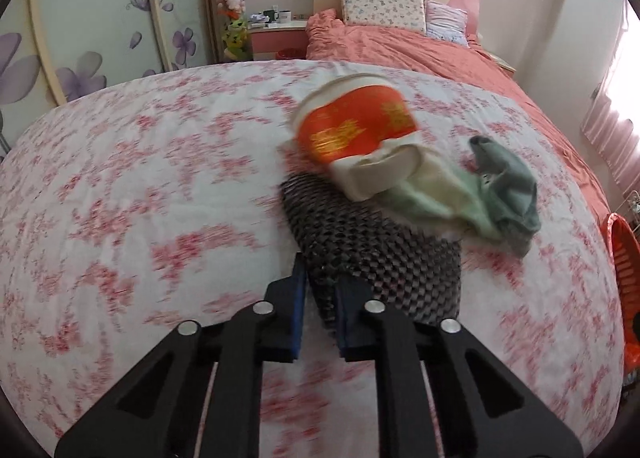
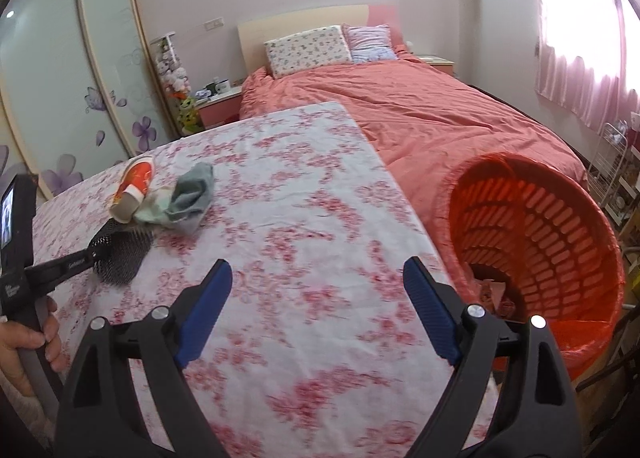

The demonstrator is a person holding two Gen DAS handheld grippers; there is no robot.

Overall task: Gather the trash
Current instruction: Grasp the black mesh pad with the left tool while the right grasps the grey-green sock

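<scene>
I find the left tongs (image 1: 318,298) pressed together on the handle of a black hairbrush (image 1: 372,254). In the right wrist view the handle runs from the brush head (image 2: 120,254) back into the left tool, which a hand (image 2: 28,342) grips at the picture's left edge. The brush head lies bristles-up on the surface (image 1: 140,186), which is covered in white cloth with a pink floral print.

A crushed paper cup (image 1: 356,134), orange-red with gold print and a white rim, lies on its side with its white end on the far end of the brush head. A pale green sock (image 1: 496,190) lies just beside the cup, touching it, partly over the brush.

The right tongs (image 2: 318,298) stand spread wide with nothing between the blue pads (image 2: 206,310), hovering above the surface near its right edge.

An orange slatted basket (image 2: 560,226) lined with an orange bag stands beside the surface on the right, against a bed (image 2: 420,110) with a salmon cover. Some crumpled pink scraps (image 2: 492,290) lie at its bottom.
</scene>
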